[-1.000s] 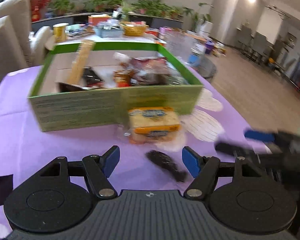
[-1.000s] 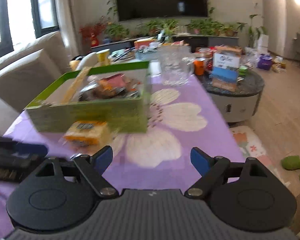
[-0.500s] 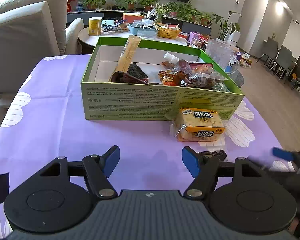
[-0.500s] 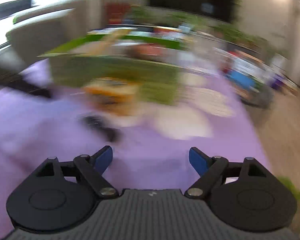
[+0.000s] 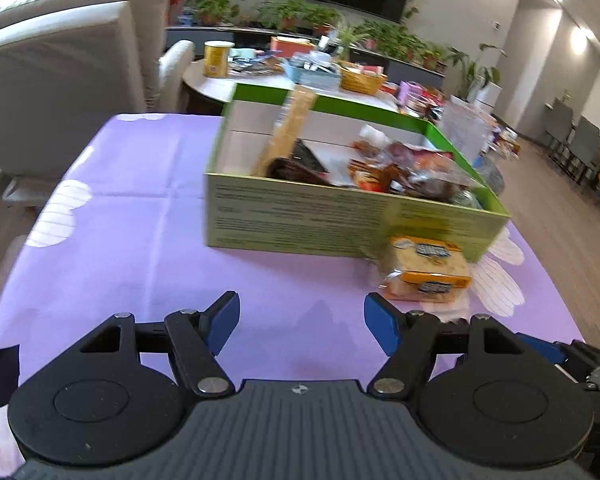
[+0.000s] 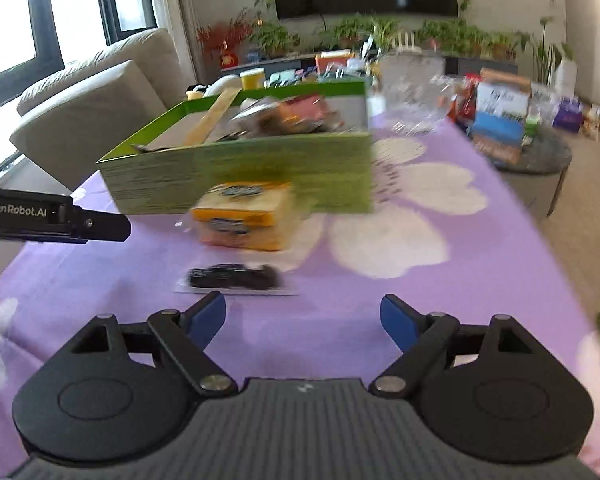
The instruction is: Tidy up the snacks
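Note:
A green cardboard box (image 5: 340, 216) (image 6: 236, 178) holding several snack packets stands on the purple tablecloth. Against its near wall lies a yellow and orange cracker pack (image 5: 428, 270) (image 6: 246, 216). A small dark snack in a clear wrapper (image 6: 234, 278) lies nearer, just ahead and left of my right gripper (image 6: 302, 320), which is open and empty. My left gripper (image 5: 300, 322) is open too, with only bare cloth between its fingers; the cracker pack is ahead to its right. The left gripper's body (image 6: 56, 216) shows at the left edge of the right wrist view.
The purple tablecloth (image 5: 140, 248) has white flower prints. A beige sofa (image 5: 60, 68) stands at the far left. A round side table (image 5: 236, 80) with cans and baskets sits behind the box. A dark low table (image 6: 540, 160) with cartons stands to the right.
The left wrist view has swung left, so the box and cracker pack now sit further right. The right wrist view has steadied, and now shows the dark wrapped snack close ahead.

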